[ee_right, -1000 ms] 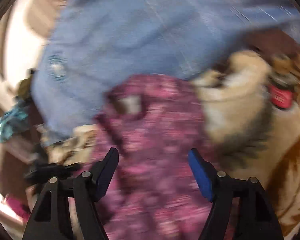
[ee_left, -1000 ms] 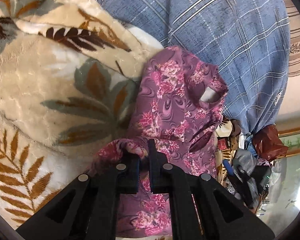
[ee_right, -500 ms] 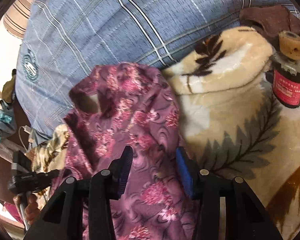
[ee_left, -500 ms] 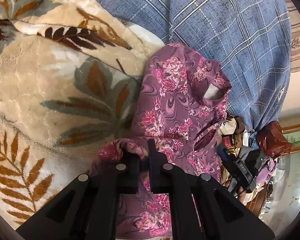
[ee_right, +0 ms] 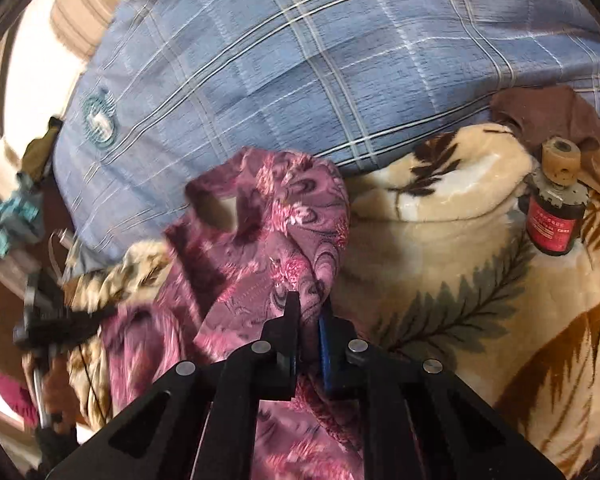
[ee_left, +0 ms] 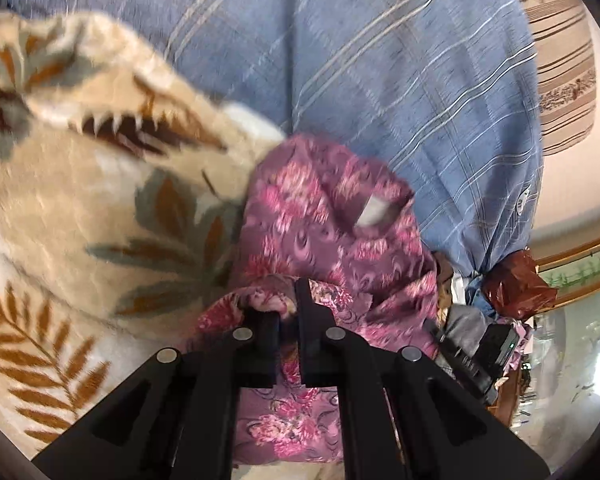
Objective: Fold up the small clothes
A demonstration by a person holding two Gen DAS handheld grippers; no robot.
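The left gripper [ee_left: 288, 304] is pinched nearly together on a bunched fold of the garment [ee_left: 332, 232], a purple cloth with pink flowers; the fold bulges up over the left finger and the cloth runs down between and under both jaws. The right gripper [ee_right: 309, 312] has its jaws drawn in tight, with a ridge of the same garment [ee_right: 284, 240] caught between the black finger and the blue pad, so the cloth rises to a peak just ahead of the tips. The garment lies on the cream blanket [ee_left: 80, 216] with its leaf pattern, its far edge against a blue checked cloth [ee_left: 380, 72], its neck opening [ee_right: 216, 210] facing up. In the right view the garment sits left of centre, the blanket [ee_right: 460, 272] spreading to the right, where a red bottle [ee_right: 554, 216] stands on it, well apart from the gripper. At the far left of that view the left gripper [ee_right: 48, 320] shows as a dark blur.
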